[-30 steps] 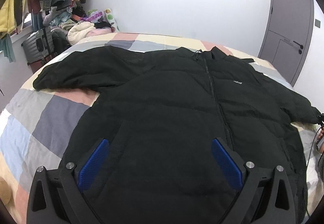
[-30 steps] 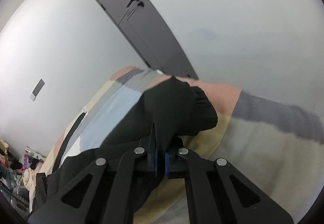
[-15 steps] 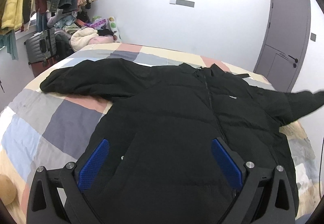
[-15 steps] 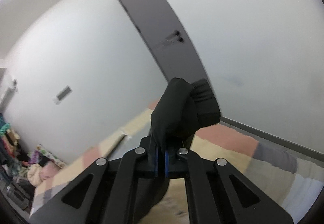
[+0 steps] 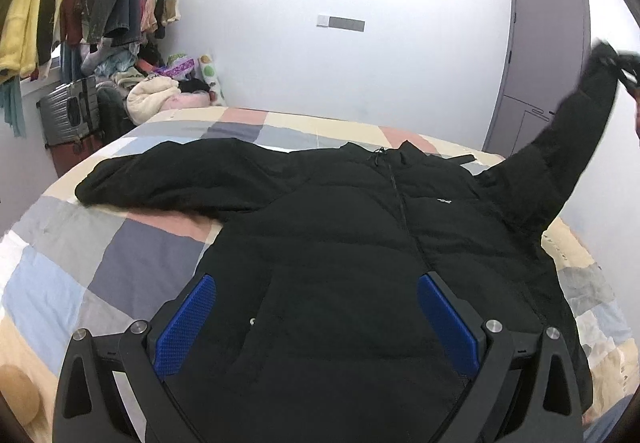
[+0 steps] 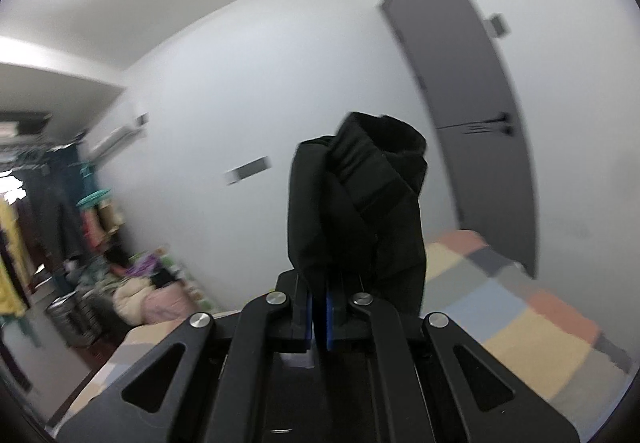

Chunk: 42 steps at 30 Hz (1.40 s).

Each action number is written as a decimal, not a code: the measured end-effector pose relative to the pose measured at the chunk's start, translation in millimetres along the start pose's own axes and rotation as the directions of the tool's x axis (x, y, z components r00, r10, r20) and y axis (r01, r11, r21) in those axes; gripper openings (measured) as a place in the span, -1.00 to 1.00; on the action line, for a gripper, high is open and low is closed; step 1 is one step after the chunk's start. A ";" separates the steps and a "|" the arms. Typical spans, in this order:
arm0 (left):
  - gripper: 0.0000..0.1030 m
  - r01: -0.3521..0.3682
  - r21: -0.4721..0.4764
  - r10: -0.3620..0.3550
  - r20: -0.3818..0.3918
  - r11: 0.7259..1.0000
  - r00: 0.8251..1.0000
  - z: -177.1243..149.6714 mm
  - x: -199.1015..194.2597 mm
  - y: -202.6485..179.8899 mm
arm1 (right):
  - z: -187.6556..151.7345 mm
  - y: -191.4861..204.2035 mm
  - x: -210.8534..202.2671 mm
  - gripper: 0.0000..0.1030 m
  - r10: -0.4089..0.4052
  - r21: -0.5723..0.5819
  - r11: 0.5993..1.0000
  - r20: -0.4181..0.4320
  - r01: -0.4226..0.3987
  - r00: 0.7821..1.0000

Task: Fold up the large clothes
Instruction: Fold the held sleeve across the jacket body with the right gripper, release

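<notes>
A large black padded jacket (image 5: 360, 243) lies front up on the patchwork bed (image 5: 132, 255), zipper down its middle. Its left sleeve (image 5: 172, 179) lies stretched out flat toward the left. Its right sleeve (image 5: 560, 147) is lifted high off the bed at the right edge. My right gripper (image 6: 319, 307) is shut on that sleeve's cuff (image 6: 360, 195), which stands bunched above the blue pads. My left gripper (image 5: 316, 315) hovers open over the jacket's lower front, with nothing between its fingers.
Clothes hang on a rail (image 5: 80, 3) at the upper left above a suitcase (image 5: 68, 115) and a heap of laundry (image 5: 160, 95). A grey door (image 5: 544, 75) is in the far right corner. The bed's checked cover shows left and right of the jacket.
The right gripper has swung the cuff from just above the bed up high into the air and rolled; the sleeve now rises steeply. The left gripper has drawn back and up a little.
</notes>
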<state>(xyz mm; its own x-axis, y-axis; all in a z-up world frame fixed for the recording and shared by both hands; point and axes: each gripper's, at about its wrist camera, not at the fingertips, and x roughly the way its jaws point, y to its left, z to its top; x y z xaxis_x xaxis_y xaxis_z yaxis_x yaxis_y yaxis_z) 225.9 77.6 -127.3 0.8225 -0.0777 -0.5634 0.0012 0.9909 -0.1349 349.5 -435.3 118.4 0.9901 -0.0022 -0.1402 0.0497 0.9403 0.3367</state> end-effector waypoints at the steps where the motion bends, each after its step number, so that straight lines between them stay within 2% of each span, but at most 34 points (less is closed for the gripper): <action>1: 0.99 0.007 -0.008 -0.007 0.001 1.000 1.000 1.0 -0.1 2.4 | -6.4 9.4 4.9 -0.91 0.025 -0.011 1.000 -0.008 -0.025 1.000; 5: 0.99 0.025 -0.031 -0.025 0.007 0.999 1.000 3.9 -0.2 11.9 | -37.4 69.9 25.7 -0.91 0.134 -0.073 0.988 -0.061 -0.138 0.989; 8: 0.99 0.037 -0.055 -0.037 0.010 0.998 0.999 4.0 -2.1 20.0 | -70.8 122.4 38.0 -0.86 0.220 -0.101 0.967 -0.134 -0.234 0.966; 11: 0.99 0.068 -0.079 -0.069 -0.002 0.995 0.998 1.3 0.3 25.6 | -111.1 167.3 53.3 -0.86 0.297 -0.127 0.937 -0.205 -0.326 0.933; 17: 0.99 0.053 -0.083 -0.052 0.020 0.995 0.998 -0.1 1.3 34.1 | -210.8 219.9 98.7 -0.86 0.349 -0.126 0.899 -0.374 -0.420 0.859; 19: 0.99 0.054 -0.098 -0.052 0.024 0.994 0.998 -0.1 3.8 41.3 | -240.0 233.1 109.3 -0.86 0.353 -0.141 0.886 -0.412 -0.442 0.840; 23: 0.99 -0.013 -0.071 0.015 0.028 0.997 0.999 0.8 8.7 47.9 | -310.0 260.4 128.7 -0.86 0.341 -0.174 0.862 -0.497 -0.477 0.798; 27: 0.99 0.016 -0.091 -0.015 0.016 0.996 1.000 3.7 14.4 58.6 | -366.7 272.2 141.2 -0.86 0.306 -0.187 0.856 -0.569 -0.483 0.763; 30: 0.99 0.018 -0.112 -0.018 0.001 0.994 1.000 4.1 21.3 67.5 | -395.2 271.3 151.8 -0.86 0.276 -0.197 0.857 -0.606 -0.477 0.746; 36: 0.99 0.019 -0.148 -0.023 -0.028 0.989 0.999 1.6 38.3 78.3 | -445.2 266.9 174.4 -0.86 0.217 -0.206 0.871 -0.655 -0.447 0.724; 39: 0.99 0.018 -0.143 -0.025 -0.045 0.990 0.999 -0.6 48.6 77.9 | -446.6 264.2 178.3 -0.86 0.215 -0.196 0.876 -0.661 -0.441 0.719; 42: 0.99 0.023 -0.135 -0.032 -0.064 0.991 0.997 -2.5 58.1 75.0 | -441.8 265.5 176.0 -0.82 0.214 -0.192 0.872 -0.677 -0.450 0.704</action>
<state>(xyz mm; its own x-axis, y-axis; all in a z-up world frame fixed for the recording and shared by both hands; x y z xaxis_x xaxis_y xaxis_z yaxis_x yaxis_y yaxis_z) 272.4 147.2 -172.2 0.7837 -0.1159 -0.6102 -0.0569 0.9649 -0.2563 479.1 -35.7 -228.3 0.6188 0.4303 -0.6572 -0.4269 0.8865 0.1784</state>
